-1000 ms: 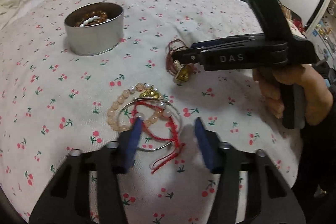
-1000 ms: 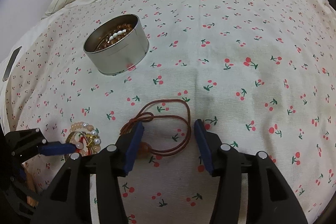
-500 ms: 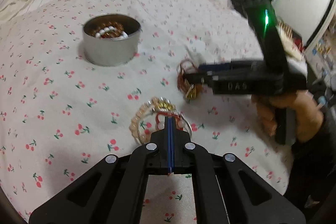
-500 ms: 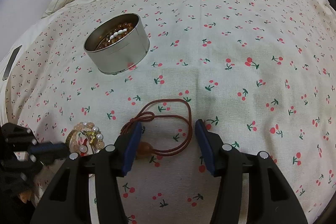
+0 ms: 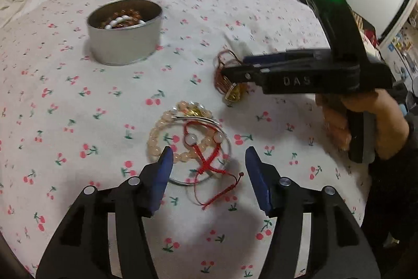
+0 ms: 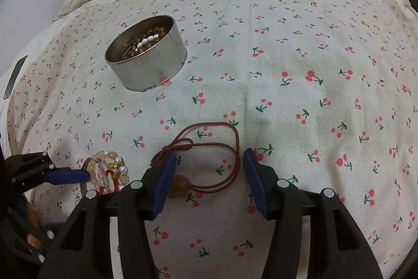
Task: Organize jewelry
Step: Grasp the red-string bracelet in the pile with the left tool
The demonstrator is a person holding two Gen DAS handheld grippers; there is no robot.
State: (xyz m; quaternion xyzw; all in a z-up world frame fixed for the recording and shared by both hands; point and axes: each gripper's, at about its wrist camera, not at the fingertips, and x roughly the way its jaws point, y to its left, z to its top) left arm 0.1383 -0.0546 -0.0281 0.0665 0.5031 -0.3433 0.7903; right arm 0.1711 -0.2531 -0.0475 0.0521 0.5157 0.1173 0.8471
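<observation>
The left hand-held gripper is pitched steeply down toward the bed, which is covered in a cherry-print sheet. Its jaws have just been opening and now stand spread, pressing on nothing. Between and just ahead of the blue pads lies a pile of bracelets: a ring of pale pink beads, a thin silver bangle and a red cord with loose ends, all resting on the sheet. The right hand-held gripper is also angled steeply down, held by a hand wrapped around its grip. Its jaws are spread; a brown cord necklace with an amber bead lies looped on the sheet between them, the left pad touching or just beside the knot. A round metal tin, already containing brown and white beads, stands upright toward the far side of the bed, well apart from both piles.
</observation>
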